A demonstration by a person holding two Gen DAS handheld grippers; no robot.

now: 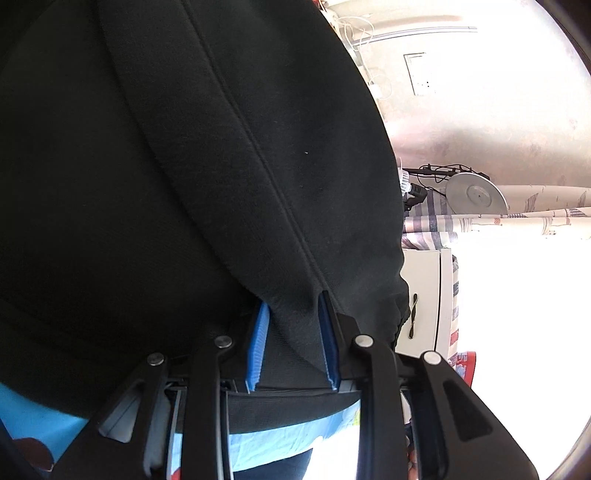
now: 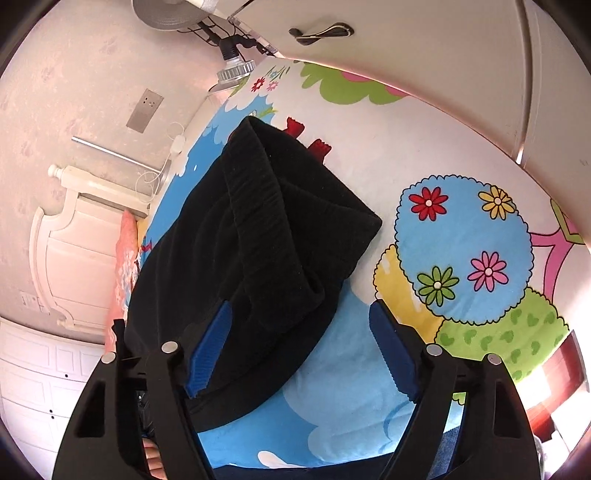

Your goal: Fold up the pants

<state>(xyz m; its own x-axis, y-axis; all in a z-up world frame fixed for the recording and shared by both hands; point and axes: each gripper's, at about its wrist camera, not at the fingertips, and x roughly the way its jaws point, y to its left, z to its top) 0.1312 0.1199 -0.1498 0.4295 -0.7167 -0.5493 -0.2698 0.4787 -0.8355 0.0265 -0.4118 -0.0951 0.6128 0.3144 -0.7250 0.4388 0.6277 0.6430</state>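
Observation:
The black pants point(image 2: 258, 240) lie folded in a thick stack on the cartoon bedsheet point(image 2: 461, 240), their ribbed waistband running down the top. My right gripper point(image 2: 301, 350) stands open wide above the stack's near corner. Its left pad point(image 2: 210, 350) lies against the cloth and its right pad point(image 2: 391, 350) hangs over bare sheet. In the left wrist view the pants point(image 1: 184, 147) fill most of the picture. A seamed fold of them sits between the blue pads of my left gripper point(image 1: 293, 343). Those pads stand slightly apart with both inner faces showing, so they do not pinch the cloth.
A white headboard point(image 2: 74, 240) and a pink pillow point(image 2: 125, 266) lie at the bed's far end. A white wardrobe door point(image 2: 406, 37) with a dark handle point(image 2: 321, 31) borders the bed. A silver disc lamp point(image 1: 476, 194) and a white cabinet point(image 1: 424, 295) stand beside it.

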